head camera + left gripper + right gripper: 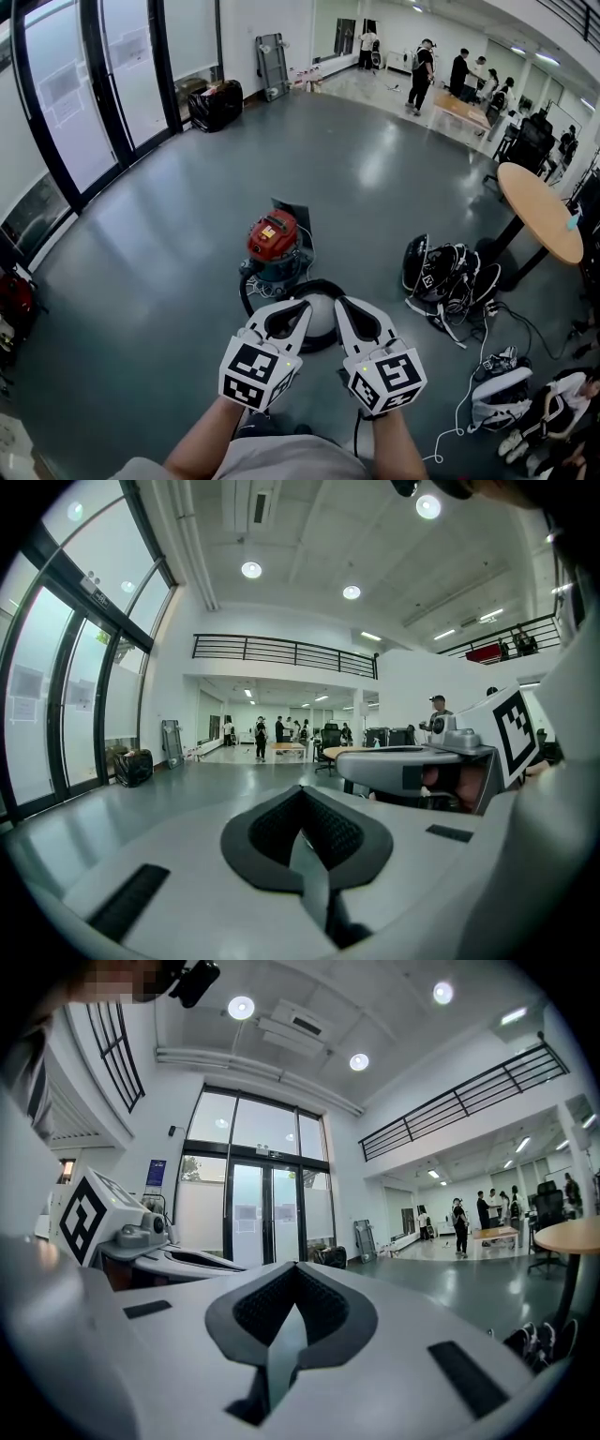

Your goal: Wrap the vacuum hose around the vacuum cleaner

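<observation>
The vacuum cleaner (274, 246), with a red top on a grey-blue drum, stands on the grey floor just beyond my hands in the head view. Its black hose (317, 285) curves in a loop on the floor in front of it and passes under both grippers. My left gripper (299, 307) and right gripper (344, 304) are held side by side above that loop, both shut and empty. In the left gripper view the left gripper (302, 803) has its jaws together, pointing across the hall. The right gripper (293, 1277) looks the same in its own view.
A round wooden table (539, 211) stands at the right, with a black-and-white bag (445, 277) on the floor beside it. A person (553, 422) sits at the bottom right near a white cable (467, 394). Black bags (216, 103) lie by the glass wall. Several people (422, 70) stand far back.
</observation>
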`<state>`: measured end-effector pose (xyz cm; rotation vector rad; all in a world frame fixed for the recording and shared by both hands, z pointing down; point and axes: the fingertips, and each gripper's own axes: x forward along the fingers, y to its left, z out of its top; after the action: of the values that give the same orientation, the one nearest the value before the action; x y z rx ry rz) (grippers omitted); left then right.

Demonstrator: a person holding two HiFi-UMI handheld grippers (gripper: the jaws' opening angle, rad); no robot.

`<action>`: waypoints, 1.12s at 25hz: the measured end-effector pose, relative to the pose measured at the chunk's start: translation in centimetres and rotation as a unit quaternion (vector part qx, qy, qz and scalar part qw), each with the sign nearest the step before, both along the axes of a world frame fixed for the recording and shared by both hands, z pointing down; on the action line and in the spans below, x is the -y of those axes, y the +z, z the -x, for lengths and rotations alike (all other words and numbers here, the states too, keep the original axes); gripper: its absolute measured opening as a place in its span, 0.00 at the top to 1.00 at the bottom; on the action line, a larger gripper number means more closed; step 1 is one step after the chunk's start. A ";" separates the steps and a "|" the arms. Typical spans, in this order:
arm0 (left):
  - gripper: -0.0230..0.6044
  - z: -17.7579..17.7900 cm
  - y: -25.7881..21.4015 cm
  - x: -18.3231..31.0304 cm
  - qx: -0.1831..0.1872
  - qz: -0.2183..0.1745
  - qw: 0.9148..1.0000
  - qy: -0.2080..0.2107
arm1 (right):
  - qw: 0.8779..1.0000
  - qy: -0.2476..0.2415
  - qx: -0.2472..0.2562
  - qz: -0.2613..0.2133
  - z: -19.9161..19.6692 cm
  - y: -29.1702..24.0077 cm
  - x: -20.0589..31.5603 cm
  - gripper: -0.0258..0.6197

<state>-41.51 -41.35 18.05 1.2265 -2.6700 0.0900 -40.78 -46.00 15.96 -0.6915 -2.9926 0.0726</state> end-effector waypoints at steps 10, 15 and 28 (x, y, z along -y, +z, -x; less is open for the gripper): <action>0.96 0.0 0.0 0.4 0.000 -0.002 1.000 0.001 | 1.000 -0.005 -0.002 -0.002 0.0 0.2 0.3 0.96; 0.96 0.0 -0.5 0.5 0.003 -0.002 1.000 0.002 | 1.000 -0.004 -0.002 -0.003 0.0 -0.1 0.5 0.96; 0.96 0.0 -0.4 0.4 0.004 -0.001 1.000 0.003 | 1.000 -0.005 -0.002 -0.003 0.0 -0.1 0.2 0.96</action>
<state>-41.47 -41.75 17.62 1.2366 -2.6740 0.0937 -40.77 -46.20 15.87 -0.7058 -2.9845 0.0629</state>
